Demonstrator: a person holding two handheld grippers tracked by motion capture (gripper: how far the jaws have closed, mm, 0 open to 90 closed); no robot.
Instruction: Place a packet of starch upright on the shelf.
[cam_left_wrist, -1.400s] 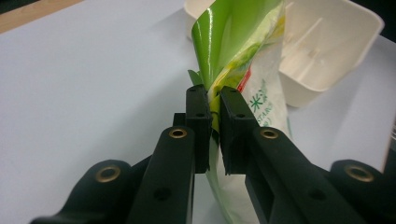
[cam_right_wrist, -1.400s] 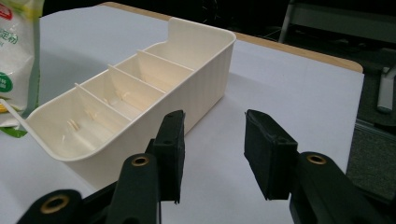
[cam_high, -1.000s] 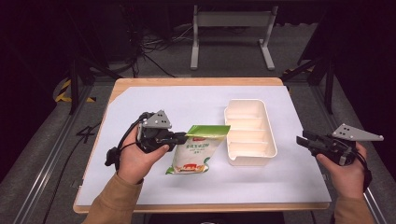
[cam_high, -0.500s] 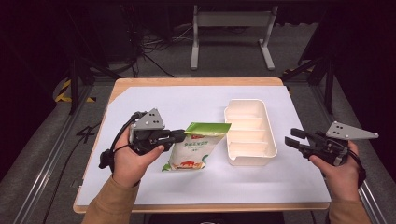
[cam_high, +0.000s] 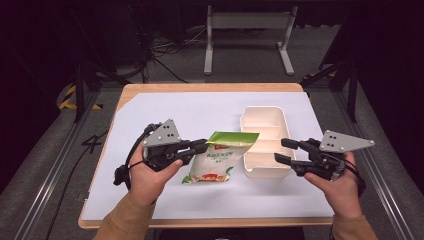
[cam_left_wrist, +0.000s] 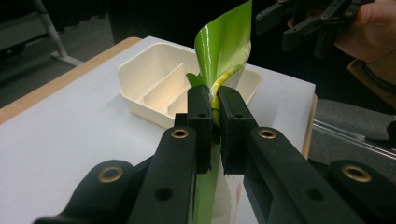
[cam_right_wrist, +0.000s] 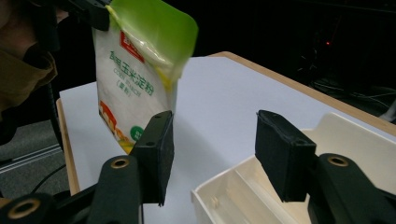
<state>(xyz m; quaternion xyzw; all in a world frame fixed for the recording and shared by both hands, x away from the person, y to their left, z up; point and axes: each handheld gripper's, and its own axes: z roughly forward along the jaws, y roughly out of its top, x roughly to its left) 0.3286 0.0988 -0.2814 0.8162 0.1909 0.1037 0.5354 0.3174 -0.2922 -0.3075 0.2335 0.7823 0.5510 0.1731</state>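
Print on the pouch (cam_high: 219, 160) is too small to read from above, and its lower end leaves the left gripper view. The left claw (cam_high: 202, 145) pinches its green top corner, holding it over the desk (cam_high: 150, 105) just left of the tray (cam_high: 265, 137), long axis running from green top down to the bottom. The right claw (cam_high: 282, 151), empty, has been opening and now sits nearer the tray than a second ago.
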